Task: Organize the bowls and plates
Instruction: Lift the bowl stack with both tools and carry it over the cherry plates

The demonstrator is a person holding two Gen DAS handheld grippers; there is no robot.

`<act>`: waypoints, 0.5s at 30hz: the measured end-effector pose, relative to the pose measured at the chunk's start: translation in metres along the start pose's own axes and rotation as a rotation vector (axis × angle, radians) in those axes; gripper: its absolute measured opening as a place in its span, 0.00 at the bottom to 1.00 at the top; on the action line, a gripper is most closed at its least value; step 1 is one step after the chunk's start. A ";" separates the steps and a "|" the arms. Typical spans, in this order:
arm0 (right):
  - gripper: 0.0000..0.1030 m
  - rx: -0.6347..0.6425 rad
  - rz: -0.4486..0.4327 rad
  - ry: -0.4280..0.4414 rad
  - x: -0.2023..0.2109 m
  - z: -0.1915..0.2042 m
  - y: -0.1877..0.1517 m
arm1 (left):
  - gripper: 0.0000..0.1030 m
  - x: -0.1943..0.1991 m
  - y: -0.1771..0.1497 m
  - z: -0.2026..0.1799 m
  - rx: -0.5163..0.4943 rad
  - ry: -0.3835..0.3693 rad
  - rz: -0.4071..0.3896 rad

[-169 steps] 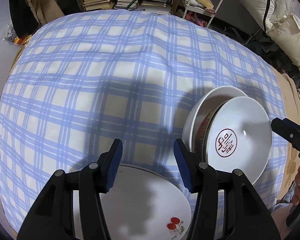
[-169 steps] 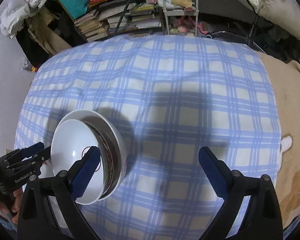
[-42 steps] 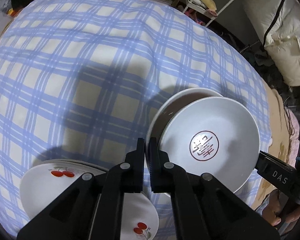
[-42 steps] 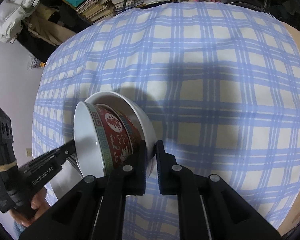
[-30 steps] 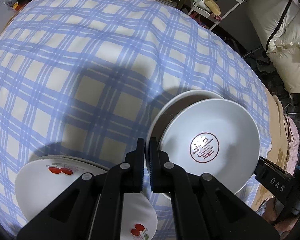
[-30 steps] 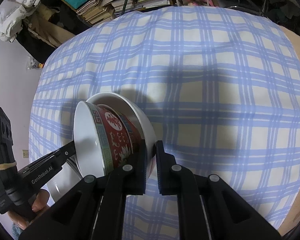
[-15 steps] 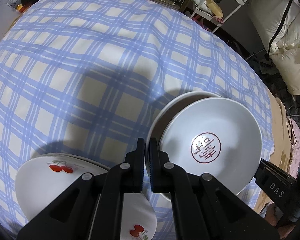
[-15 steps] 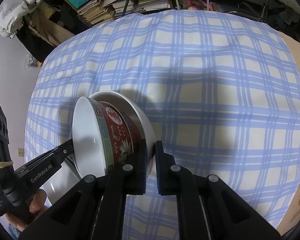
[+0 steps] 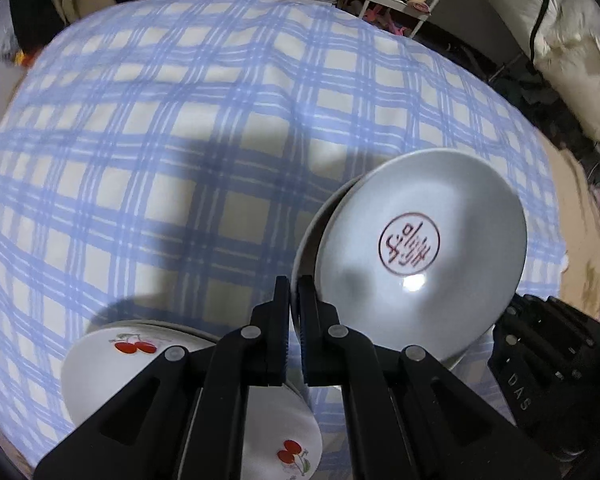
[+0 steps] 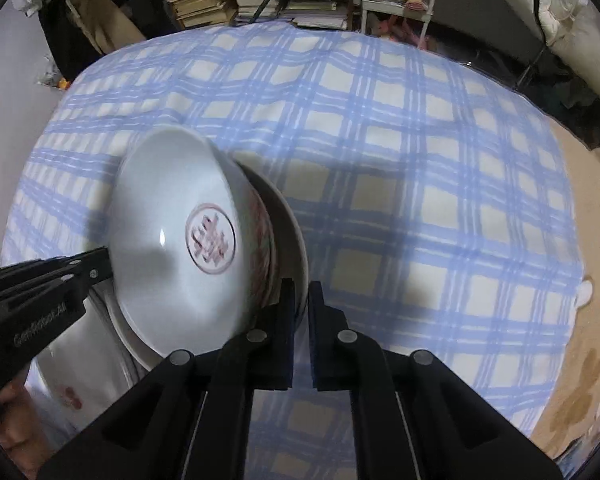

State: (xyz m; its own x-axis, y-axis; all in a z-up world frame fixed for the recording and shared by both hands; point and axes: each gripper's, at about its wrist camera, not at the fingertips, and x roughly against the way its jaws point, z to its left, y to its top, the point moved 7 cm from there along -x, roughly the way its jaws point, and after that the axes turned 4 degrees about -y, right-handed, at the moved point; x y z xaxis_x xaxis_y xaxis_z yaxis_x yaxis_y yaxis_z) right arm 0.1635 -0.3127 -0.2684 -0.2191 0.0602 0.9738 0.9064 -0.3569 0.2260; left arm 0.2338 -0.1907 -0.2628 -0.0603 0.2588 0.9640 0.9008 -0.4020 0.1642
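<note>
Checked tablecloth (image 9: 180, 128) is carrying cherry plates (image 9: 112, 364) at 7 o'clock; left gripper (image 9: 294, 292) and right gripper (image 10: 301, 296) are both pinching the nested bowls (image 9: 420, 248), tilted at 2 o'clock.

Blue-checked cloth (image 9: 188, 128) covers the surface, apparently bearing cherry-printed plates (image 9: 112, 364)

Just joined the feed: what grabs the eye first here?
The white bowl with a red seal emblem, nested in a plain white bowl, is tilted above the blue plaid cloth. Left gripper and right gripper pinch opposite rims. Cherry-print white plates lie lower left.
</note>
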 end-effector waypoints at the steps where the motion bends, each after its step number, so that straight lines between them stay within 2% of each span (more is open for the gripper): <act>1: 0.07 -0.015 0.009 0.010 -0.001 -0.002 0.001 | 0.03 0.001 0.000 0.000 0.001 -0.002 -0.007; 6: 0.08 -0.026 0.005 0.037 0.000 -0.006 0.003 | 0.03 0.000 -0.001 0.009 0.058 -0.053 -0.039; 9: 0.09 -0.076 0.012 0.081 -0.003 -0.011 0.005 | 0.04 0.000 0.001 0.011 0.074 -0.085 -0.048; 15: 0.09 -0.084 0.019 0.109 -0.007 -0.009 0.011 | 0.04 0.003 0.005 0.010 0.075 -0.091 -0.048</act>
State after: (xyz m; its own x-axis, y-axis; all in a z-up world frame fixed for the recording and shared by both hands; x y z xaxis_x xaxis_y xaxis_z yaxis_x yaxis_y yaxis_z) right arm 0.1717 -0.3255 -0.2733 -0.2445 -0.0477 0.9685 0.8784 -0.4338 0.2004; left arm 0.2425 -0.1828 -0.2608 -0.0679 0.3565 0.9318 0.9277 -0.3211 0.1904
